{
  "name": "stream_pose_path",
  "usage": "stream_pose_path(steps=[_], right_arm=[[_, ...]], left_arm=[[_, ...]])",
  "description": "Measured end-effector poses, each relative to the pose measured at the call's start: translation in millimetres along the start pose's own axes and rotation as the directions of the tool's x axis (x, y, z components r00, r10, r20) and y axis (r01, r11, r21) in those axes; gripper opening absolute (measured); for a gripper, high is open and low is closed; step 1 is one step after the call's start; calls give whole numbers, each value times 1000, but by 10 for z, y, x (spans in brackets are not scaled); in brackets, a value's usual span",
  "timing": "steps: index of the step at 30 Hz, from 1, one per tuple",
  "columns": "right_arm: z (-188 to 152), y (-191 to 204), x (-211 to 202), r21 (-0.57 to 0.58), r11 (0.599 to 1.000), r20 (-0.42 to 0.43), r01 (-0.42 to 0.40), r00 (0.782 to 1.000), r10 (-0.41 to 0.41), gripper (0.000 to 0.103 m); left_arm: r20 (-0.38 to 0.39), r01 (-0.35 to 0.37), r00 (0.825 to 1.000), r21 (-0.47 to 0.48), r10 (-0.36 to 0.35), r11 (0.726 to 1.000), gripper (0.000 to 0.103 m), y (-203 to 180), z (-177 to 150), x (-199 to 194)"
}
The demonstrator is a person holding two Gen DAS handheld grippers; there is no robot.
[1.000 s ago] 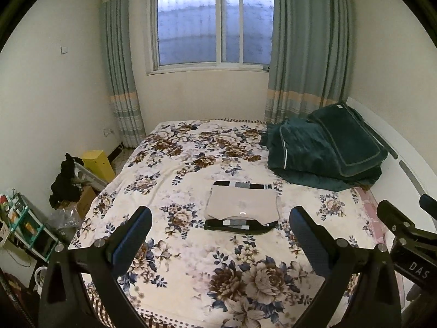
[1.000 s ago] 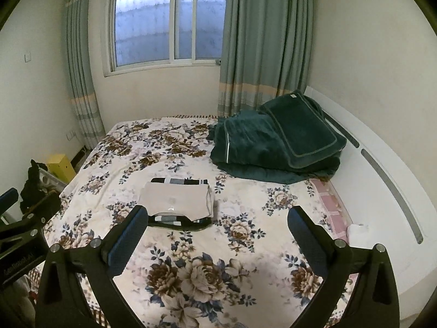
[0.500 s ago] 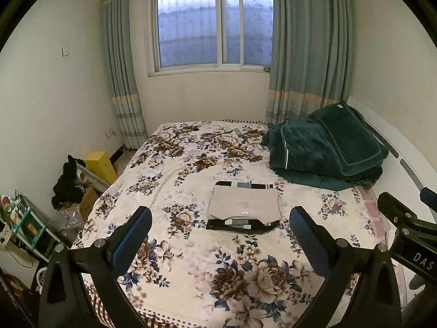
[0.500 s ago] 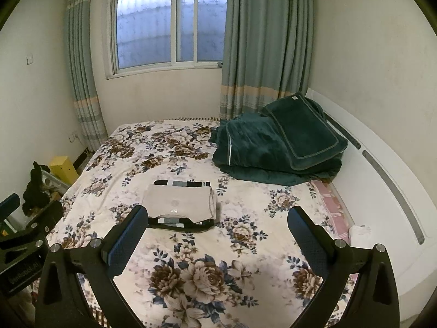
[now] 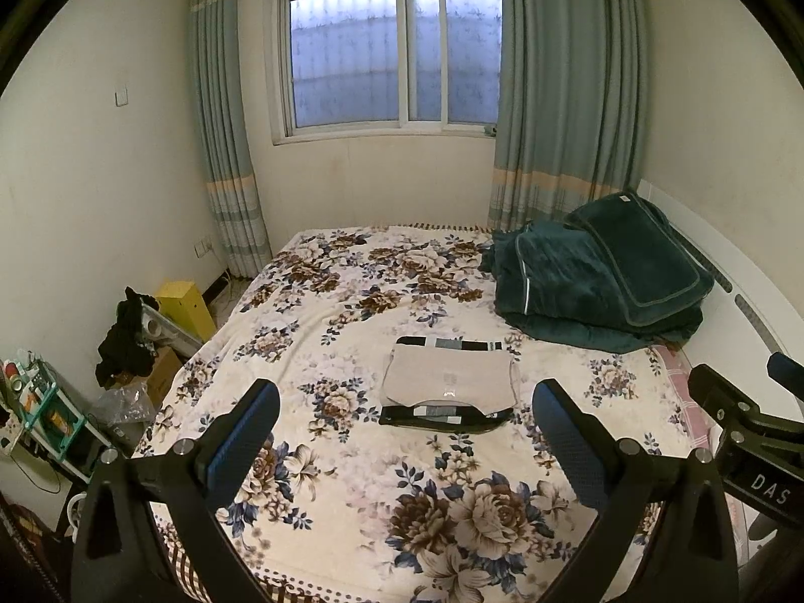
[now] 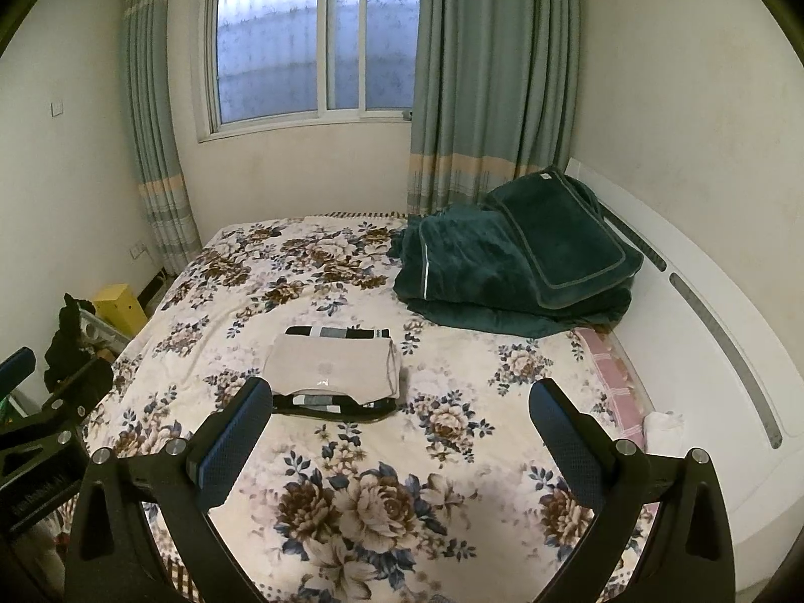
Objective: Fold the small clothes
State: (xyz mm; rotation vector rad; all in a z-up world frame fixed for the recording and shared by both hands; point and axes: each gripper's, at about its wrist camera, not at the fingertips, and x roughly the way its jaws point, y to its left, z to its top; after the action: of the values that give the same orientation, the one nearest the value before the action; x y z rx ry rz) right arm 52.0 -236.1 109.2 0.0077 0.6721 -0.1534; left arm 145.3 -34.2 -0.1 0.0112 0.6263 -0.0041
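Observation:
A folded beige garment (image 5: 448,378) lies on top of a folded black and grey striped garment (image 5: 442,414) in the middle of the floral bed (image 5: 352,492). The stack also shows in the right wrist view, the beige piece (image 6: 331,368) over the striped one (image 6: 334,406). My left gripper (image 5: 406,432) is open and empty, held above the near part of the bed, short of the stack. My right gripper (image 6: 399,429) is open and empty, to the right of the stack. Each gripper's body shows at the edge of the other's view.
A folded dark green blanket (image 5: 598,281) lies at the bed's far right by the white headboard (image 6: 703,331). A yellow box (image 5: 183,304), black clothes (image 5: 125,331) and a cluttered rack (image 5: 40,407) stand on the floor to the left. A window and curtains are behind.
Both grippers have risen and pulled back a little from the bed; the stack looks slightly farther and lower. Both stay open and empty. The clothes have not moved.

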Motion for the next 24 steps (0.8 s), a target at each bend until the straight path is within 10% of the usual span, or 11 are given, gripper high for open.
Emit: stream_pose_path(steps=[24], right_arm=[[-78, 74, -40, 6, 1000, 2, 0, 1000, 0, 103]], left_arm=[[5, -6, 1000, -4, 6, 1000, 103, 28, 98, -66]])
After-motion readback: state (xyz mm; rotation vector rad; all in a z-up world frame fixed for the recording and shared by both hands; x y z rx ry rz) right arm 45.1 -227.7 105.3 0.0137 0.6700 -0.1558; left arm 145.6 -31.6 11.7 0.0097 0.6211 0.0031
